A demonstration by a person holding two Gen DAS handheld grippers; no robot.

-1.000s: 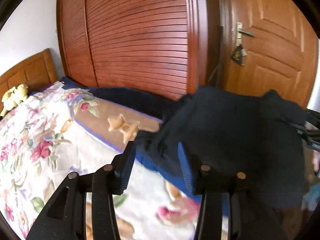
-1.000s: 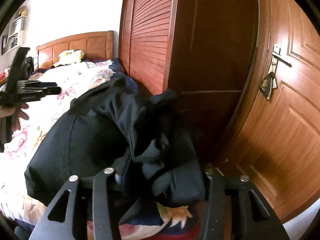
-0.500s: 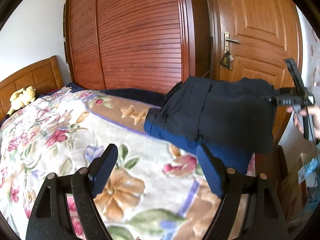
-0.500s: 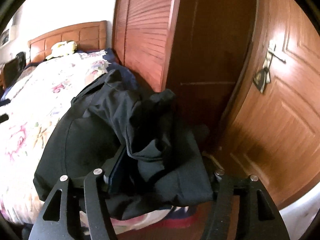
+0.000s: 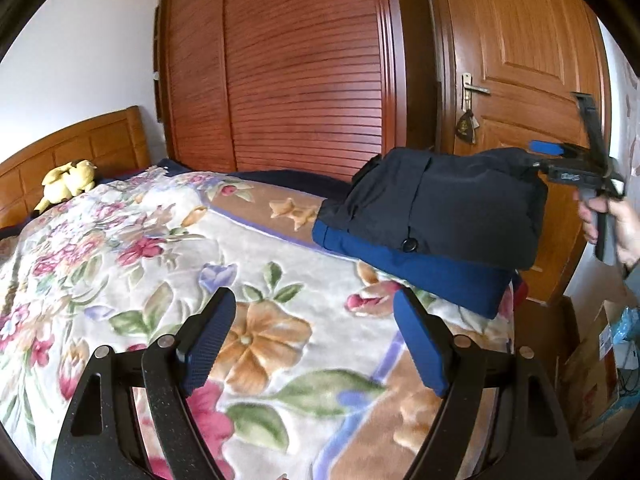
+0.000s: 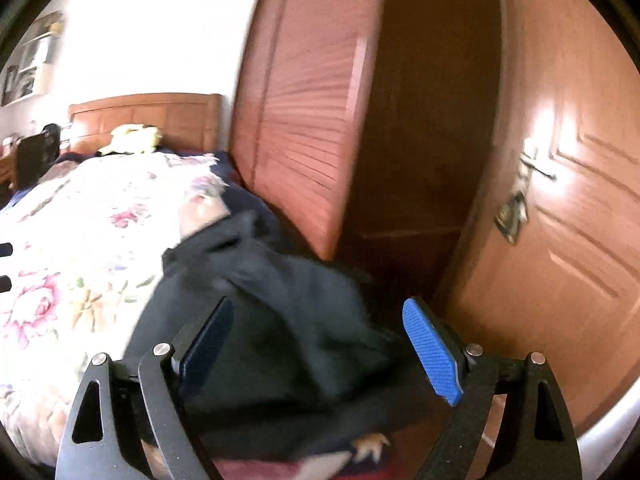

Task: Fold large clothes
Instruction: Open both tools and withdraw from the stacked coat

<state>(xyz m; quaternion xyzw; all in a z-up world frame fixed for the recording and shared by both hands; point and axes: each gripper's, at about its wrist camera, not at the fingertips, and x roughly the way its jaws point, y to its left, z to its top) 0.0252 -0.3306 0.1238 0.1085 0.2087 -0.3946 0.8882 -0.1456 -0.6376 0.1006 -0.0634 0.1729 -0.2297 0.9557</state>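
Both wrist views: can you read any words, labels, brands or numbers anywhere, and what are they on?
None can be read.
Right claw body: small pale marking, too small to read.
Key tag hanging under the door handle: gold emblem, no legible letters; blurred in the right wrist view.
Cardboard box on the floor: marks too small to read.
Wall shelf: contents too blurred.
Dark garment and blanket: no text.

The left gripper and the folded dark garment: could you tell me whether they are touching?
Apart. The left wrist view shows the left gripper open, with flowered blanket visible between it and the folded dark garment.
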